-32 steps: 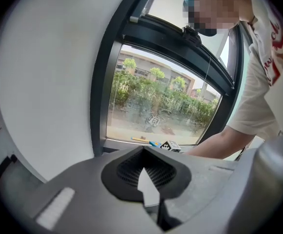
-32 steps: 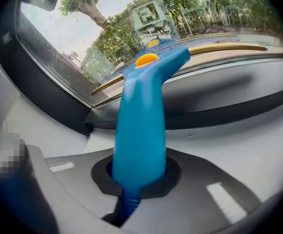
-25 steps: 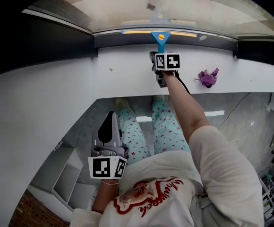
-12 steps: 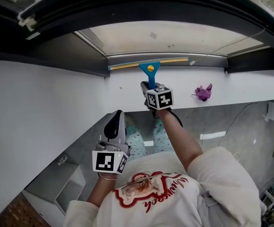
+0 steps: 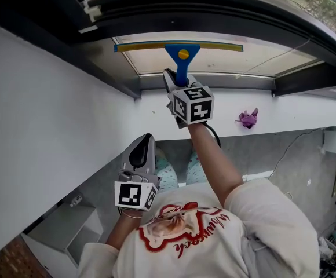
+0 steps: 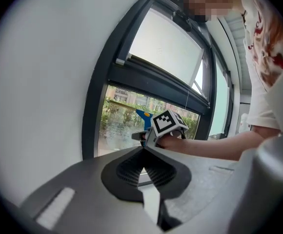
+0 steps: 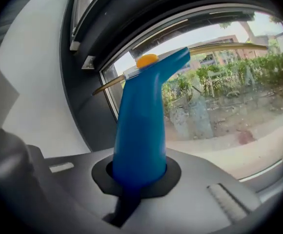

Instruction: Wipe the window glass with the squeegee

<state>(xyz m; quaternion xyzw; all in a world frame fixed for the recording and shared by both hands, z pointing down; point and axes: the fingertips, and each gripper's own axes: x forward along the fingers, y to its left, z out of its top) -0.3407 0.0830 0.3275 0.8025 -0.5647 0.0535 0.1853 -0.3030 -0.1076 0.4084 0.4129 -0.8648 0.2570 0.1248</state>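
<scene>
Squeegee (image 5: 182, 54) blade horizontal, handle in right gripper (image 5: 175, 80).

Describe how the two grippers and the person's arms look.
Both the left gripper and right gripper are grey plastic, with tongs lined by dark ribbed pads. Each carries a white cube printed with black square markers. A black cable loops beside the right wrist. The person wears a cream short-sleeved top with red print.

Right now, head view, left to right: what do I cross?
Left gripper → right gripper, shut on the squeegee handle → crumpled purple cloth. The squeegee blade spans too wide to place in the order.
</scene>
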